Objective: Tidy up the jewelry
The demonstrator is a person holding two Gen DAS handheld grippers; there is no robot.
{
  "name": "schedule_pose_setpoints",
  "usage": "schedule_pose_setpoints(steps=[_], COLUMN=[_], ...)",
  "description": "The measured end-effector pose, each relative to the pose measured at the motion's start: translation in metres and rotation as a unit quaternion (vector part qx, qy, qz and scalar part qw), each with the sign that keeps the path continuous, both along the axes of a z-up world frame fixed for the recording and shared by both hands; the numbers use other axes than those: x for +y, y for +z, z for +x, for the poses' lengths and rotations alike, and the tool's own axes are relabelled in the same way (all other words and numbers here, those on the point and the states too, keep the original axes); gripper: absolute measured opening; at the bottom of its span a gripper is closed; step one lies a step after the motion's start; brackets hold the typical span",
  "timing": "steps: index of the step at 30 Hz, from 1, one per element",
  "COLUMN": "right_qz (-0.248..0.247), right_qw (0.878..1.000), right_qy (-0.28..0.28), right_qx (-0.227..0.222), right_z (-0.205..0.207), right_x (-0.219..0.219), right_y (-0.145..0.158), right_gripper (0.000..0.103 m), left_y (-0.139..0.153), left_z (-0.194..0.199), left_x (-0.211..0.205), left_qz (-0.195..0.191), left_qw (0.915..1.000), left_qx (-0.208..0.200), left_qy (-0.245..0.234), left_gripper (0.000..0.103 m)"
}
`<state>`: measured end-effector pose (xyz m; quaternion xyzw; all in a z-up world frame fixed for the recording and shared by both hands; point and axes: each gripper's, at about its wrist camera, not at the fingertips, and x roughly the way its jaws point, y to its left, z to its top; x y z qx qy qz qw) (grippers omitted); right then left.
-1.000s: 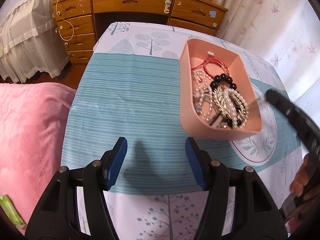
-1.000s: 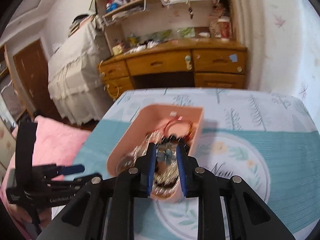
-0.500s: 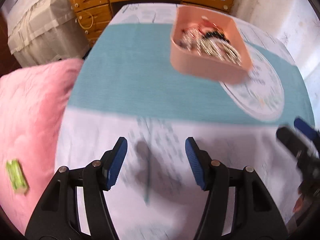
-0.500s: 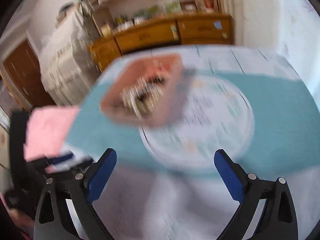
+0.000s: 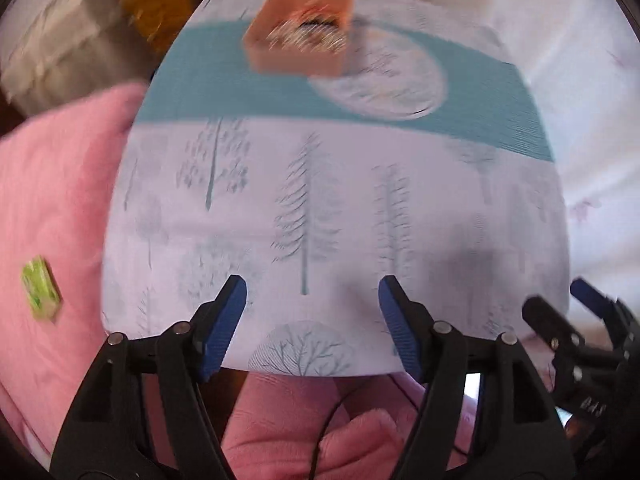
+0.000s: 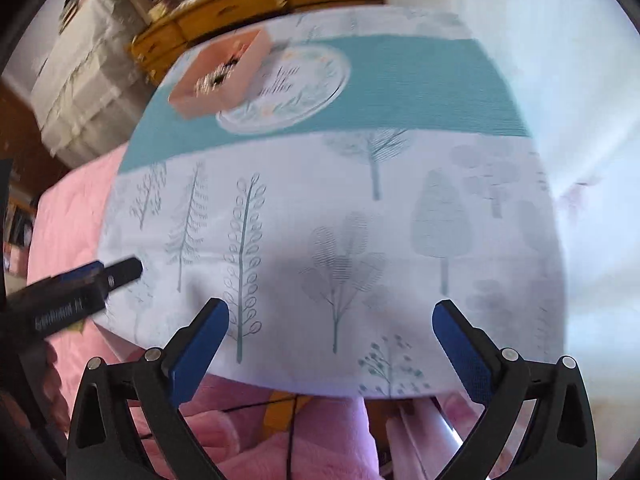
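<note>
1. The pink tray (image 5: pixel 298 54) of jewelry (image 5: pixel 306 34) sits way off at the far end of the counter (image 5: pixel 320 208), on the teal band of the cloth, overlapping the round printed medallion. It's well apart from both sets of jaws.
2. The left gripper (image 5: pixel 310 300) is over the near edge of the counter, above the tree print. Its jaws stand apart with nothing between them, and they have just been opening a little further.
3. The right gripper (image 6: pixel 330 322) also hangs over the near edge, jaws flung wide, empty. They have just been opening.
4. In the right wrist view the tray (image 6: pixel 220 78) is small and blurred at upper left, and the left gripper (image 6: pixel 116 272) pokes in from the left edge.
5. Big change from a second ago: the right jaws were then nearly closed right over the tray's contents; now they're far back from it.
6. The left view has pulled back too. The tray filled its upper right earlier and now sits small at the top.
7. Pink bedding (image 5: pixel 52 208) shows at left and below the counter edge.
</note>
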<state>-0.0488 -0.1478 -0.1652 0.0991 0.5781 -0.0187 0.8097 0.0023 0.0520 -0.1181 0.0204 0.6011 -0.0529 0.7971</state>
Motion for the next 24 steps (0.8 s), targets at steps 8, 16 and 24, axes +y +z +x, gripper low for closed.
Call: schedule_pose_setpoints(steps=[8,16,24], right_qz=[0.047,0.03,-0.013], right_qw=[0.996,0.994,0.99], right_qy=[-0.026,-0.029,-0.019], right_qx=[-0.066,-0.103,-0.141], right_z=[-0.012,-0.03,-0.049], right_x=[-0.013,-0.001,0.006], right_y=[0.083,0.137,0.155], right_gripper=[0.103,0.103,0.103], left_y=[0.095,0.115,0.109], left_z=[-0.012,-0.049,-0.057], left_x=[-0.027,-0.031,-0.033], left_qz=[-0.004,0.023,0.015], left_qw=[0.9932,0.9872,0.9867], left_qx=[-0.112,-0.158,-0.162], left_qy=[-0.031,-0.004,0.005], left_gripper=[0.083,0.102,0.102])
